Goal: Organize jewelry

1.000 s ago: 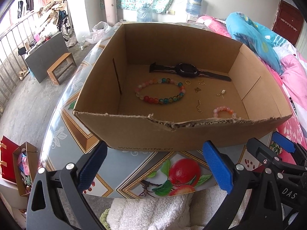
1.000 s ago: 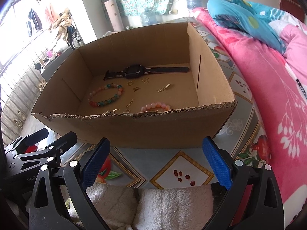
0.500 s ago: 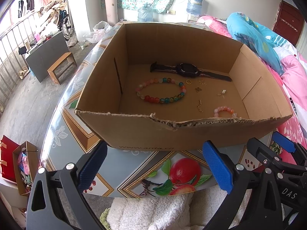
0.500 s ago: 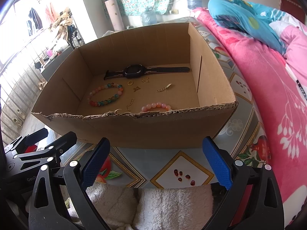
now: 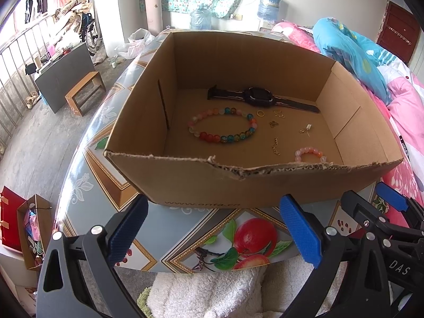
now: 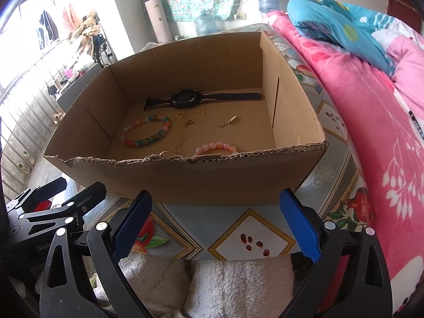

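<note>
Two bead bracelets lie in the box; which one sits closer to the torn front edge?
The small pink bracelet, all pink and orange beads, lies right behind the torn front wall of the cardboard box. The larger multicoloured bracelet sits farther back, nearer the watch.

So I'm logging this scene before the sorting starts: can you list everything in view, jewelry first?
watch: 1, black, flat along the box's far wall
large bracelet: 1, multicoloured beads, box floor, left of middle
small bracelet: 1, pink and orange beads, by the near wall, partly hidden
ring: 1, gold, just in front of the watch
small gold pieces: about 4, chains and charms, scattered mid-floor
box: 1, brown cardboard, open, torn near rim, on the table
table: 1, fruit-print cover
bedding: pink and blue, right of the table
water bottles: 2, blue, by the back wall
left gripper: blue pads, open, in front of the box
right gripper: blue pads, open, in front of the box
</note>
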`<state>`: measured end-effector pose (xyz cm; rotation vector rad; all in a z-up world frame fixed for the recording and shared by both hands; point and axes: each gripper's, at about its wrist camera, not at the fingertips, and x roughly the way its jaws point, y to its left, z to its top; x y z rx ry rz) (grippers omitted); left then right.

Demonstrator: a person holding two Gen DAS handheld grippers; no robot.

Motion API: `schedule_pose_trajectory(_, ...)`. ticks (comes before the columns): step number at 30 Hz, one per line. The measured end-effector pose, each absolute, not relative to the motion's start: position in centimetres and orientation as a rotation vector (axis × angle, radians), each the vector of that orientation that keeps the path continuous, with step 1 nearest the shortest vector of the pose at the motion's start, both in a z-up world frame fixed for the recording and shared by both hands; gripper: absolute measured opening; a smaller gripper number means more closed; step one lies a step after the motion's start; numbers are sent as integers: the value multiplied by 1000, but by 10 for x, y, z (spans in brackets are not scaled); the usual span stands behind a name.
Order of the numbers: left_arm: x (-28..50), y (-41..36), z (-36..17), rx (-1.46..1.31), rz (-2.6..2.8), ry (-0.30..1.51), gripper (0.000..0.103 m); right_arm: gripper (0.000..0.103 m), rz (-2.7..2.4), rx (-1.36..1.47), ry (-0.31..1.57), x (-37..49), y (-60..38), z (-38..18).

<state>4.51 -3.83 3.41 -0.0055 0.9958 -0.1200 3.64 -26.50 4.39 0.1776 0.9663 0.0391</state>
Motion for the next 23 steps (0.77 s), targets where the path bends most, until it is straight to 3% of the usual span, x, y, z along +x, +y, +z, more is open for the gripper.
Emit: schedule_pose_trajectory(23,44,-39,35,-8,-118,994,97,93,41,179,968,37,-268,44)
